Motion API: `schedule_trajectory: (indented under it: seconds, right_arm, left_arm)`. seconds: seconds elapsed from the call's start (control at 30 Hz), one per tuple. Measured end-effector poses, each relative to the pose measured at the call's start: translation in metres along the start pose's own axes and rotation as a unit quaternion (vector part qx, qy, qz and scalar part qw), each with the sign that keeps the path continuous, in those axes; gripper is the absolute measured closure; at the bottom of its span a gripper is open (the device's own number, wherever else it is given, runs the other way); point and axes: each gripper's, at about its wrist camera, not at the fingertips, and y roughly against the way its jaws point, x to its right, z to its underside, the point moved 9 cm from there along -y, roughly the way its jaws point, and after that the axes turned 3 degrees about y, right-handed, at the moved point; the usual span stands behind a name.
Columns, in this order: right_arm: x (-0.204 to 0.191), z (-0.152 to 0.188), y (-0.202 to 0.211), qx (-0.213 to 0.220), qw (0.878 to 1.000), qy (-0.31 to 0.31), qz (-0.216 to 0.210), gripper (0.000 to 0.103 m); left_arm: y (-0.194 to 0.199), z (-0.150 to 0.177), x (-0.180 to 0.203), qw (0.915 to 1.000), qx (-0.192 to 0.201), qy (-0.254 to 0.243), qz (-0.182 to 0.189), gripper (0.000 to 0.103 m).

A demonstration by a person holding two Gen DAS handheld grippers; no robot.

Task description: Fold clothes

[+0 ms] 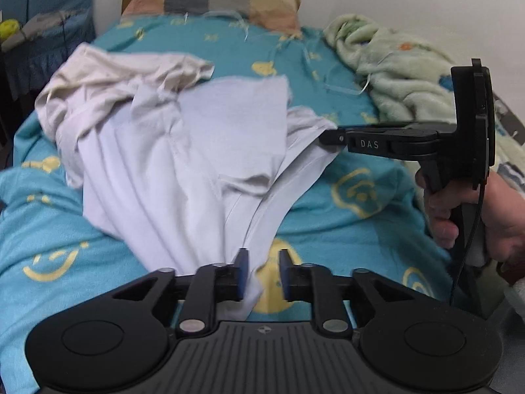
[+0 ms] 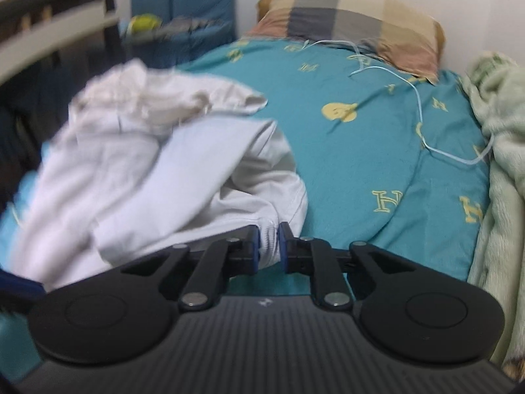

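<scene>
A pale white garment [image 1: 197,138] lies crumpled across the teal bed, and a cream garment [image 1: 108,72] is bunched on its far left end. My left gripper [image 1: 263,272] is open at the garment's near corner; that corner hangs in the gap against the left pad. My right gripper [image 1: 328,138] reaches in from the right, clamped on the garment's right edge. In the right wrist view, the right gripper [image 2: 269,246] pinches a ribbed hem of the white garment [image 2: 131,180] between its blue pads. The cream garment [image 2: 147,98] lies beyond it.
The teal sheet [image 1: 361,197] has yellow smiley prints. A plaid pillow [image 2: 354,10] lies at the head of the bed, against a white wall. A pale green fleece blanket [image 2: 498,131] runs along the right side, and a thin light-blue cord [image 2: 420,115] trails over the sheet. A person's hand [image 1: 492,216] holds the right gripper.
</scene>
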Motion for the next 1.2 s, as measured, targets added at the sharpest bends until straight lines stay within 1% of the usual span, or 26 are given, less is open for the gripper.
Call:
schedule_trajectory:
  seconds: [0.03,0.17,0.23,0.3,0.4,0.5,0.6,0.63,0.67,0.7,0.73,0.77,0.83,0.93,1.03,1.07,1.2]
  right_arm:
    - [0.001,-0.004,0.007,0.008,1.0,-0.014,-0.006,0.09]
    - [0.0,-0.019,0.034,0.043,0.997,-0.058,-0.038,0.091]
    - [-0.004,-0.028,0.047,0.061,0.994,-0.07,-0.055,0.091]
    - [-0.008,-0.036,0.059,0.08,0.993,-0.067,-0.063,0.091]
    - [-0.013,-0.048,0.076,0.106,0.989,-0.066,-0.075,0.091]
    - [-0.017,-0.055,0.086,0.122,0.986,-0.069,-0.088,0.091]
    - [-0.021,-0.059,0.093,0.141,0.982,-0.071,-0.099,0.092]
    - [-0.022,-0.061,0.095,0.147,0.982,-0.071,-0.099,0.091]
    - [-0.021,-0.062,0.097,0.152,0.981,-0.071,-0.097,0.091]
    - [-0.021,-0.064,0.098,0.156,0.981,-0.071,-0.095,0.091]
    - [-0.02,-0.065,0.098,0.16,0.98,-0.072,-0.092,0.091]
    - [-0.019,-0.065,0.097,0.16,0.981,-0.072,-0.087,0.091]
    - [-0.016,-0.063,0.094,0.16,0.982,-0.069,-0.071,0.091]
    - [-0.009,-0.058,0.084,0.147,0.986,-0.063,-0.042,0.092]
    - [0.003,-0.048,0.07,0.115,0.989,-0.084,-0.035,0.092]
    - [0.005,-0.043,0.065,0.104,0.99,-0.092,-0.037,0.091]
    - [0.009,-0.03,0.048,0.067,0.99,-0.113,-0.042,0.091]
  left_arm:
    - [0.001,-0.002,0.002,1.0,0.008,-0.003,0.002,0.07]
    - [0.007,-0.011,0.011,0.999,0.041,-0.016,0.01,0.066]
    - [-0.002,-0.013,0.014,0.9985,0.044,-0.033,-0.008,0.066]
    - [-0.009,-0.016,0.014,0.9973,0.051,-0.045,-0.028,0.066]
    - [-0.015,-0.021,0.012,0.9958,0.07,-0.042,-0.041,0.066]
    - [-0.014,-0.029,0.007,0.9939,0.097,-0.02,-0.047,0.066]
    - [-0.016,-0.032,-0.001,0.9922,0.104,-0.005,-0.068,0.067]
    - [-0.017,-0.031,-0.003,0.9927,0.099,0.001,-0.068,0.073]
    - [-0.017,-0.03,-0.005,0.9932,0.094,0.006,-0.068,0.087]
    - [-0.016,-0.027,-0.005,0.9939,0.085,0.004,-0.071,0.094]
    - [-0.016,-0.025,-0.005,0.9944,0.076,0.003,-0.073,0.096]
    - [-0.014,-0.022,-0.004,0.9948,0.069,0.002,-0.075,0.098]
    - [0.002,-0.021,0.002,0.9946,0.083,-0.001,-0.061,0.098]
    - [0.043,-0.027,0.014,0.9913,0.129,-0.001,-0.023,0.099]
    - [0.076,-0.031,0.023,0.9868,0.161,-0.005,0.022,0.099]
    - [0.079,-0.03,0.022,0.9869,0.159,-0.004,0.027,0.099]
    - [0.051,-0.015,0.012,0.9951,0.098,0.01,0.008,0.098]
